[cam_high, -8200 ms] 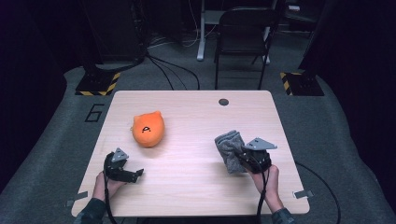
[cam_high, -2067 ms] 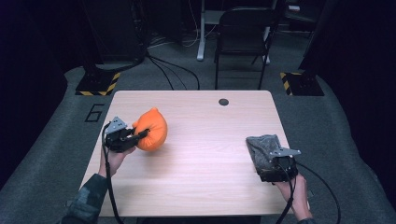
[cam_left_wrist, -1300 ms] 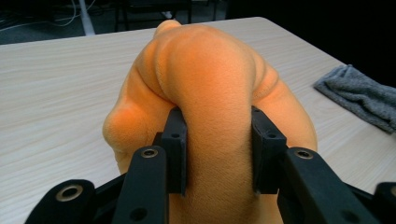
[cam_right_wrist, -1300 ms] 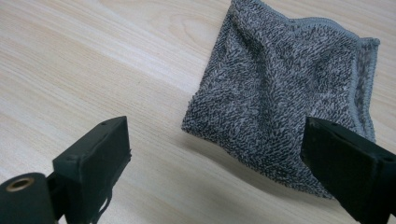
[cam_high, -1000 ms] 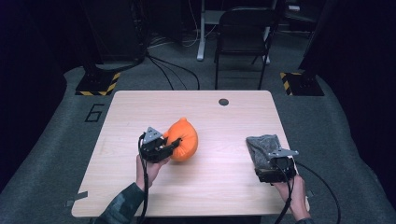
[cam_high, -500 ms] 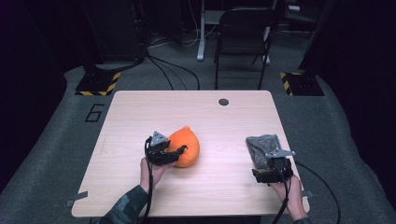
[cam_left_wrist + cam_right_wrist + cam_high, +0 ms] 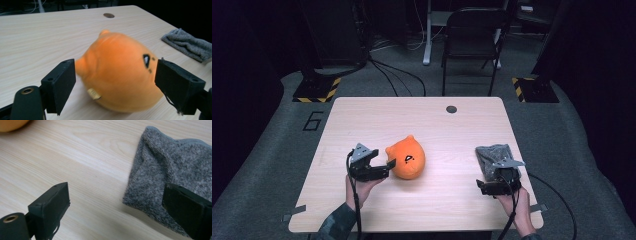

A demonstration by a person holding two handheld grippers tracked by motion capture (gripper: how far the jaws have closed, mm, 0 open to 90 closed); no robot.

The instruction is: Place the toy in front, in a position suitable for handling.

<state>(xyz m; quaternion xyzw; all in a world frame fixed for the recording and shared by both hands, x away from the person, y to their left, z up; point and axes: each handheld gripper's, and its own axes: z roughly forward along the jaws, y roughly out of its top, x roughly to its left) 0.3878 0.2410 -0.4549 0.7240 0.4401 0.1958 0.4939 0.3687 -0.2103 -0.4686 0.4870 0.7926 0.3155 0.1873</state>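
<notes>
Lying on its side near the middle of the wooden table (image 7: 362,115): orange plush toy (image 7: 407,159), just ahead of the left gripper (image 7: 388,164), bulging between the two black jaws as seen in the left gripper view (image 7: 117,82). Jaws of that gripper just been opening, now standing wide, pads clear of the plush on both sides, toy resting on the tabletop rather than held. Right gripper (image 7: 493,186) near the table's right front edge, jaws spread wide over bare wood and the near edge of a grey knitted cloth (image 7: 493,156), nothing pinched between them (image 7: 120,212). Plush and cloth well apart. Partly hidden: near end of the cloth under the right gripper's grey plate in the high view; underside of the toy; small tan tag (image 7: 94,93) on the toy too blurred to read. Legible writing: numeral 6 (image 7: 313,120) marked on the floor left of the table.
</notes>
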